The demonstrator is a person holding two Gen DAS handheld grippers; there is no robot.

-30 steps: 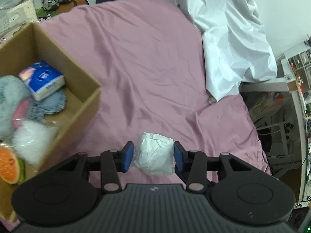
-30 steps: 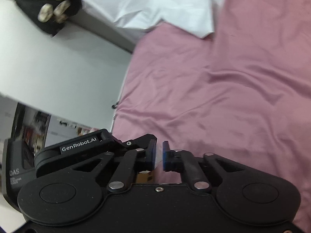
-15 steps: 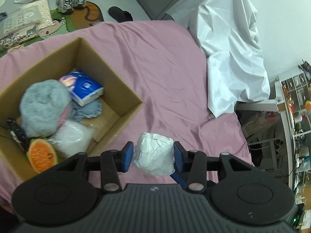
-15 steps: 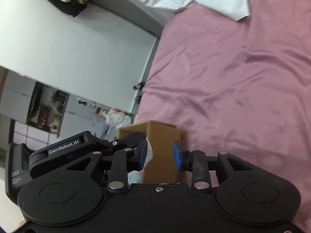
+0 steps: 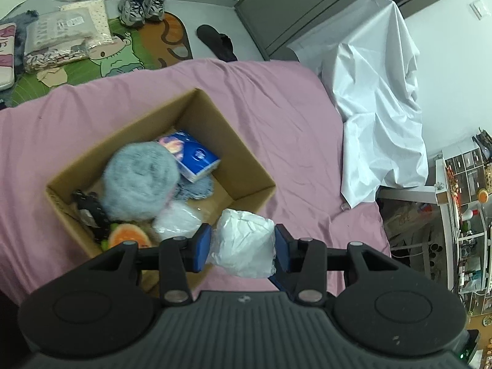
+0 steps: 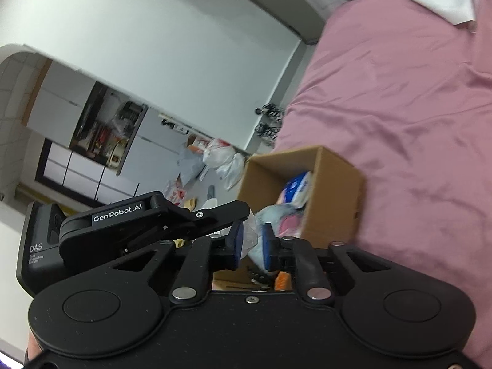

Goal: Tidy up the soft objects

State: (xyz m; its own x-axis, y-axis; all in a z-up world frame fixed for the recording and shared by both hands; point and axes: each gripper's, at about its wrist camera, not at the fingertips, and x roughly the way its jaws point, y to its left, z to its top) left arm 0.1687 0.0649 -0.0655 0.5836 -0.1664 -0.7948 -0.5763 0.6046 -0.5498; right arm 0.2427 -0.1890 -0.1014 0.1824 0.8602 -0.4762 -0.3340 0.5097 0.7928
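Observation:
My left gripper [image 5: 243, 247] is shut on a white crumpled plastic-wrapped bundle [image 5: 243, 243], held above the near right corner of an open cardboard box [image 5: 246, 150] on the pink bed. The box holds a grey fluffy plush [image 5: 138, 181], a blue tissue pack [image 5: 193, 156], a clear bag [image 5: 176, 223] and an orange fruit-slice toy [image 5: 129, 235]. In the right wrist view my right gripper [image 6: 251, 246] is open with a small gap and holds nothing. The left gripper's body [image 6: 147, 218] and the box [image 6: 335, 190] lie just ahead of it.
Pink bedsheet [image 5: 292, 117] covers the bed. A white sheet [image 5: 378, 107] drapes at the right. Shoes [image 5: 143, 6], a slipper and packages lie on the floor beyond the bed. Shelving [image 5: 461, 215] stands at far right. A white wall [image 6: 169, 46] fills the right wrist view's left.
My left gripper has lifted and swung left with the bundle, bringing the whole box into view beneath it. My right gripper has opened slightly and now faces the box.

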